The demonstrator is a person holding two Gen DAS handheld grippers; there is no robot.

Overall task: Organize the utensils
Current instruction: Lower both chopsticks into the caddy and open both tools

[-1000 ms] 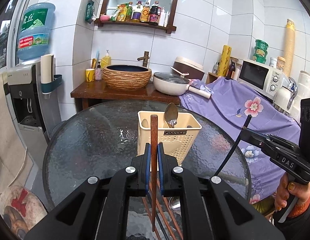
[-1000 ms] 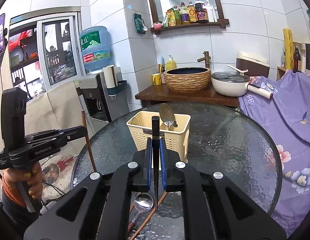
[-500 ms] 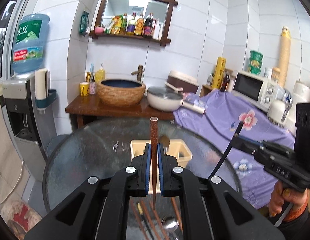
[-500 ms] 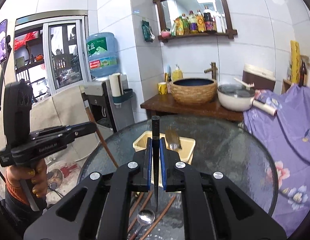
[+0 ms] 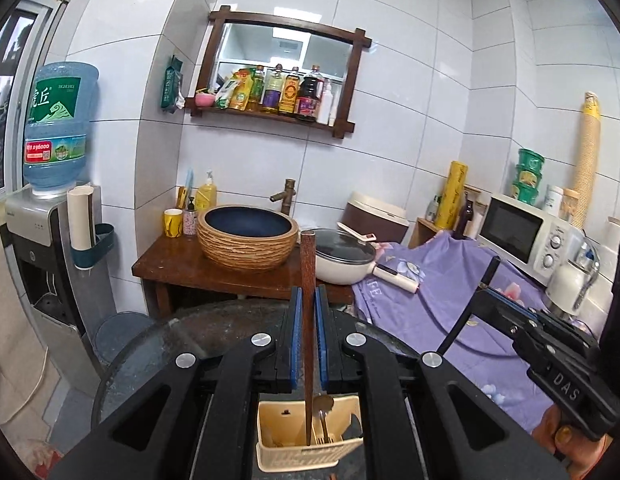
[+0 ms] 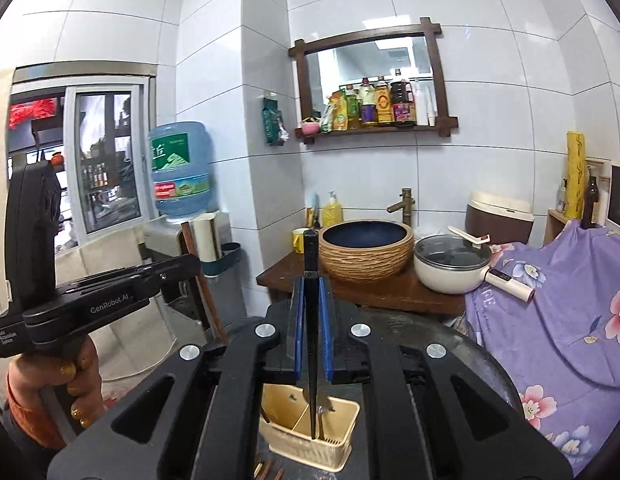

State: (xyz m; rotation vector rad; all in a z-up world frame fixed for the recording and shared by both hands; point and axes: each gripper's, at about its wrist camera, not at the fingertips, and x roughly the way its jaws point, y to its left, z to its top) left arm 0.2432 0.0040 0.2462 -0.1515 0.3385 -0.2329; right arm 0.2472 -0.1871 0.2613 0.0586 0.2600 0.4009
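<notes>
Both jaws: we see them pinched nearly closed.
Left gripper (image 5: 306, 344): clamps brown chopstick (image 5: 308, 320) upright.
Right gripper (image 6: 311, 332): clamps black chopstick (image 6: 311, 320) above holder (image 6: 310, 432).

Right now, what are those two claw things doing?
Left gripper: shut on a brown chopstick.
Right gripper: shut on a black chopstick.

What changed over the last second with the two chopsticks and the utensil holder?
Both hand-held grippers rose and came over the cream utensil holder, which dropped from mid-frame to the bottom of each view. The brown chopstick in the left hand-held gripper and the black chopstick in the right hand-held gripper now point down into it. Both grips stayed shut; the spoon remains inside.
</notes>
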